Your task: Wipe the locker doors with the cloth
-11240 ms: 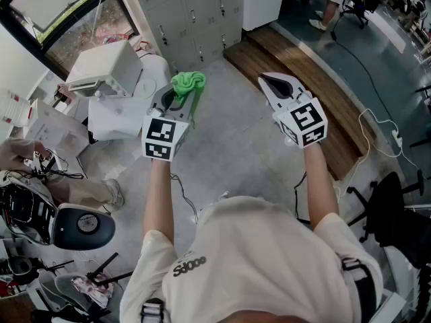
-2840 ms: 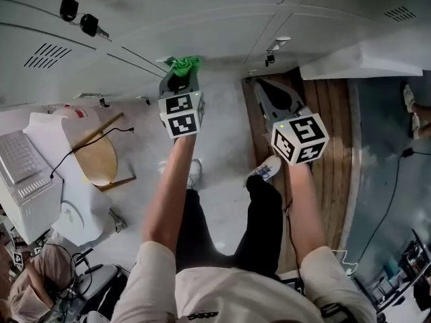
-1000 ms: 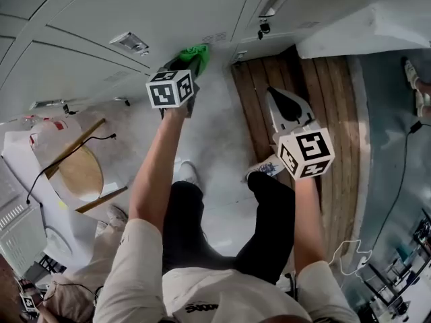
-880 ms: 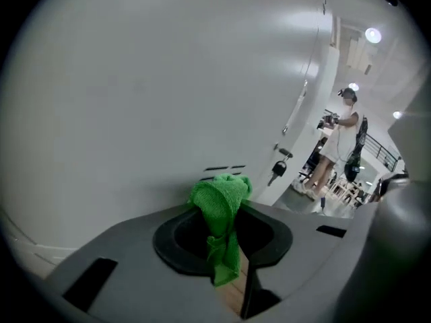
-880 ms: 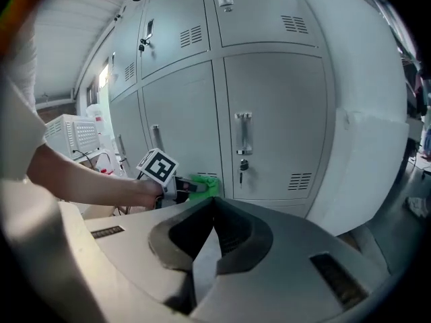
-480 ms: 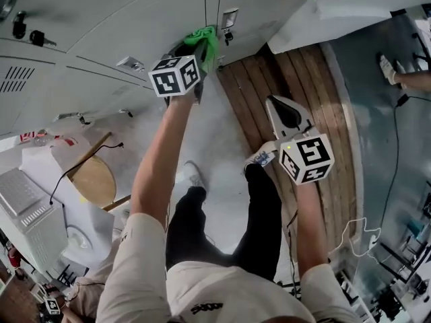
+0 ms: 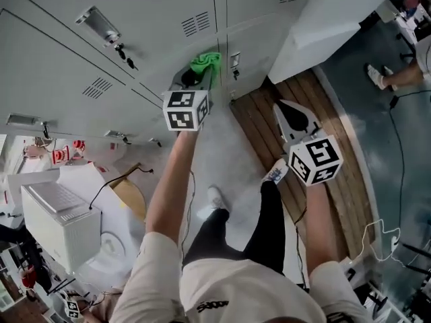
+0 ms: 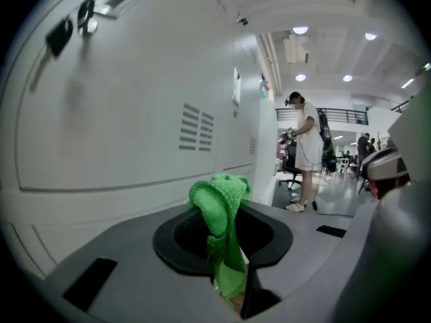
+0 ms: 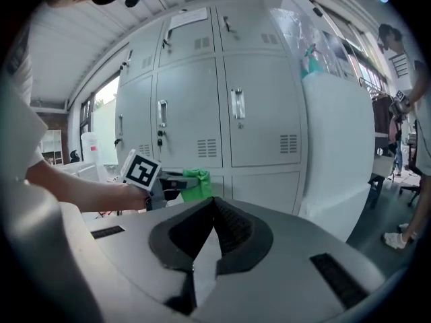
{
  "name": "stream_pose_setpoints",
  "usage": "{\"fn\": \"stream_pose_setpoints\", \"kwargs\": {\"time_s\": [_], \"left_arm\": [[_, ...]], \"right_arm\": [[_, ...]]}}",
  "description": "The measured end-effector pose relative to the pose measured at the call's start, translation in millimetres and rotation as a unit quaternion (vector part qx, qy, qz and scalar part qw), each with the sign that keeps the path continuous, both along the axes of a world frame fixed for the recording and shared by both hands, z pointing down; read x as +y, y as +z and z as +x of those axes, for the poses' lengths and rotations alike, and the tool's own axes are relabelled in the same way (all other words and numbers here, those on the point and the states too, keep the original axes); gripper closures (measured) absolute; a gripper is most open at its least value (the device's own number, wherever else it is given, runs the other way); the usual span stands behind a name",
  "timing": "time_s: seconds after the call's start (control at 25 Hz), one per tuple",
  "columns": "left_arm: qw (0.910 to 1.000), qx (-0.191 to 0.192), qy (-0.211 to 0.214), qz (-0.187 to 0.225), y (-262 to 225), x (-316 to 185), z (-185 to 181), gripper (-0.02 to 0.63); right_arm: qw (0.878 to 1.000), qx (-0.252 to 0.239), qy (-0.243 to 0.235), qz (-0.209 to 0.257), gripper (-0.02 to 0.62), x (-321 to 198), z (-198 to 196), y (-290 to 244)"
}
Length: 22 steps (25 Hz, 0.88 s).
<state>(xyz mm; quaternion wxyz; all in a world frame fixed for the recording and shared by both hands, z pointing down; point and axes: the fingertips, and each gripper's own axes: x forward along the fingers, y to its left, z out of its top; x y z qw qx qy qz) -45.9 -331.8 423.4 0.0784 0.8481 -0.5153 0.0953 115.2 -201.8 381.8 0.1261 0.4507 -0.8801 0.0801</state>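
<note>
**Cloth at the lower locker doors, left gripper clamped on it**

Grey locker doors (image 7: 155,32) fill the upper field. They are vented, with handles and hanging keys. A wooden plank floor (image 7: 252,120) runs off to the right, below the right arm. The left gripper (image 7: 194,79) is up at the lockers, jaws pinching the green cloth (image 7: 206,63). The cloth bunches out past the jaw tips, with a tail hanging down between them. It sits at the seam between two doors, just beside a small handle; contact with the metal is not certain. The right gripper (image 7: 288,112) is well apart from the doors, jaws pressed together with nothing between them.
</note>
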Motion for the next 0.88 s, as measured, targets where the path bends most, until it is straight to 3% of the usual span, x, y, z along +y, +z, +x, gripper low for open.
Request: {"fn": "stream_pose_setpoints", "kwargs": {"time_s": [0.2,0.36,0.52,0.88], "left_arm": [[0.9987,0.002,0.022,0.045,-86.1,67.0,-12.8,0.517],[0.9975,0.012,0.027,0.064,-133.7,112.5,-25.2,0.517],[0.9966,0.008,0.021,0.079,-175.5,147.0,-42.5,0.517],[0.9879,-0.022,0.039,0.149,-258.1,207.1,-65.1,0.517]], "right_arm": [[0.998,0.012,0.009,0.057,0.586,21.7,-14.2,-83.7],[0.995,0.033,0.006,0.092,0.586,35.4,-37.5,-138.2],[0.992,0.024,0.003,0.122,0.586,46.7,-59.0,-185.7],[0.984,0.023,-0.043,0.17,0.586,78.0,-98.1,-241.2]]}}
